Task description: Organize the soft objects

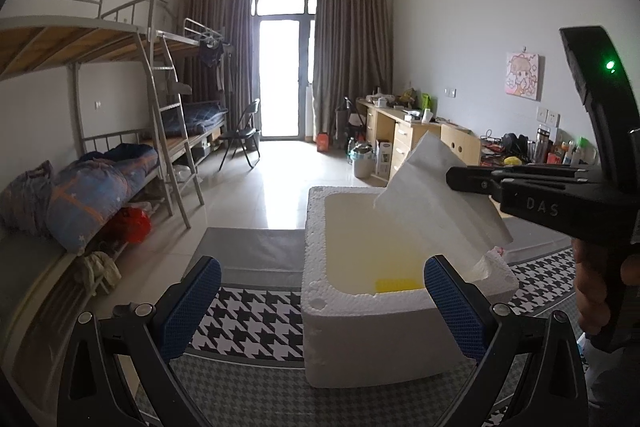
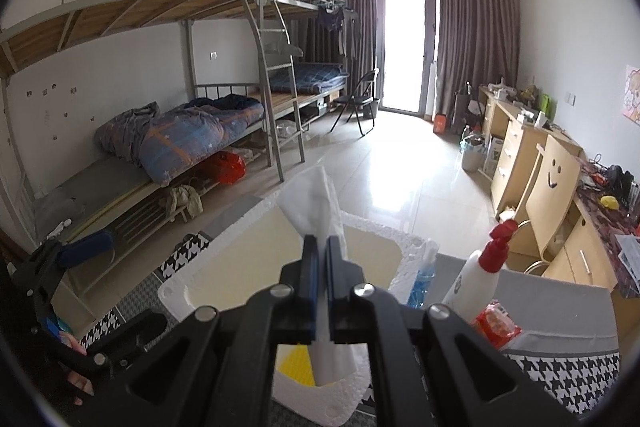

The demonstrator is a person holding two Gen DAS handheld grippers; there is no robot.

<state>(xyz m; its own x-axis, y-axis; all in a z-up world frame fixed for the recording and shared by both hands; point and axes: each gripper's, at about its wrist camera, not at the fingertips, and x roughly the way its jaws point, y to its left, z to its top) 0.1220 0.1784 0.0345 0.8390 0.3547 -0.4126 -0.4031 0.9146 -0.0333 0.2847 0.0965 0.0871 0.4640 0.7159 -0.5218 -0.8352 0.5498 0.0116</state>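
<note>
A white foam box (image 1: 320, 291) stands on a houndstooth mat; it also shows in the right wrist view (image 2: 176, 291). A yellow sponge (image 1: 396, 283) lies inside it, also seen in the right wrist view (image 2: 296, 365). My right gripper (image 2: 322, 247) is shut on a white tissue pack (image 2: 316, 199) and holds it over the box. In the left wrist view the same gripper (image 1: 454, 181) pinches the pack (image 1: 436, 195) above the box's right side. My left gripper (image 1: 322, 293) is open and empty in front of the box.
A blue-liquid bottle (image 2: 422, 281), a white spray bottle with red top (image 2: 478, 275) and a red packet (image 2: 496, 323) stand right of the box. Bunk beds (image 1: 120, 163) line the left wall, desks (image 1: 404, 135) the right. A folding chair (image 1: 242, 135) stands near the balcony door.
</note>
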